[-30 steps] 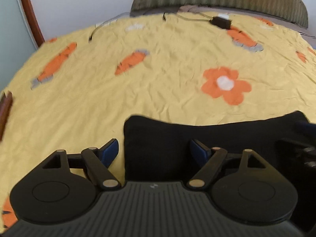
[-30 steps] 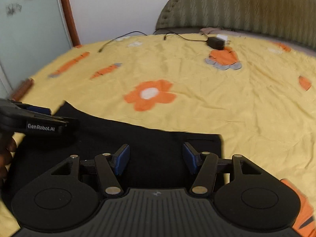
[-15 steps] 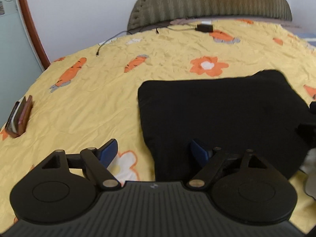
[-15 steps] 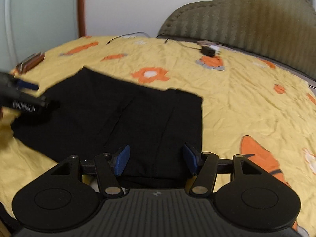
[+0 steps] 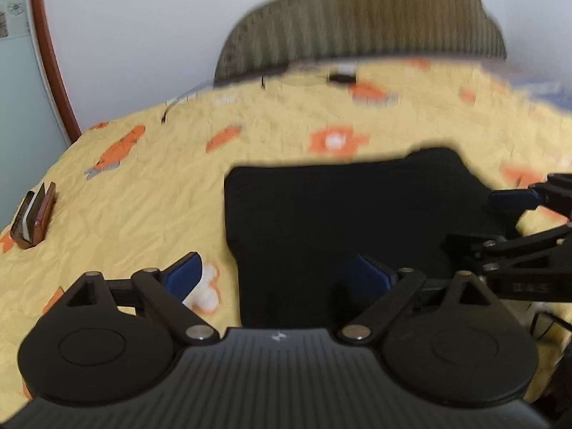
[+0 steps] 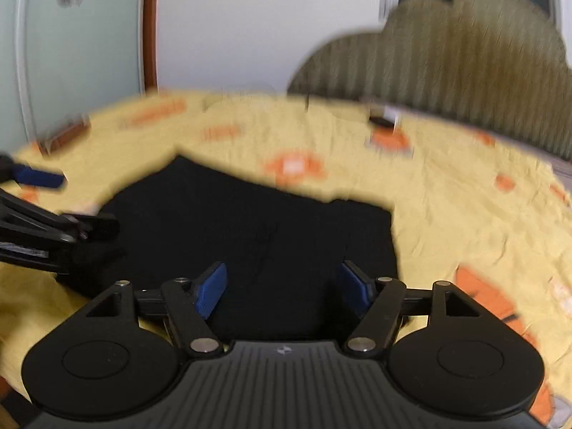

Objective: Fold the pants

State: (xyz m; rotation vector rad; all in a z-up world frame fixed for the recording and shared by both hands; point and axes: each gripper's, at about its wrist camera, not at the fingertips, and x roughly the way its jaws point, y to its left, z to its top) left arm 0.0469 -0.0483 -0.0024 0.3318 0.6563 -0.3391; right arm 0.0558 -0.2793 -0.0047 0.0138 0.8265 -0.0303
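Observation:
The black pants (image 5: 339, 211) lie folded into a flat rectangle on the yellow bedsheet (image 5: 143, 186); in the right wrist view the pants (image 6: 250, 228) fill the middle. My left gripper (image 5: 279, 277) hovers above their near left corner, jaws opening, nothing between the blue pads. My right gripper (image 6: 282, 286) hangs over their near right part, jaws opening too, empty. Each gripper shows in the other's view: the right gripper (image 5: 514, 221) at the right edge, the left gripper (image 6: 53, 207) at the left edge.
A brown wallet-like case (image 5: 34, 220) lies at the bed's left edge. A charger with cable (image 5: 341, 77) rests near the olive ribbed headboard (image 5: 361, 25). A wooden door frame (image 5: 46, 53) stands left. Yellow sheet (image 6: 464, 214) stretches right of the pants.
Both grippers have pulled back and up from the pants, so the whole folded rectangle now shows. Both pairs of jaws stand wider than before.

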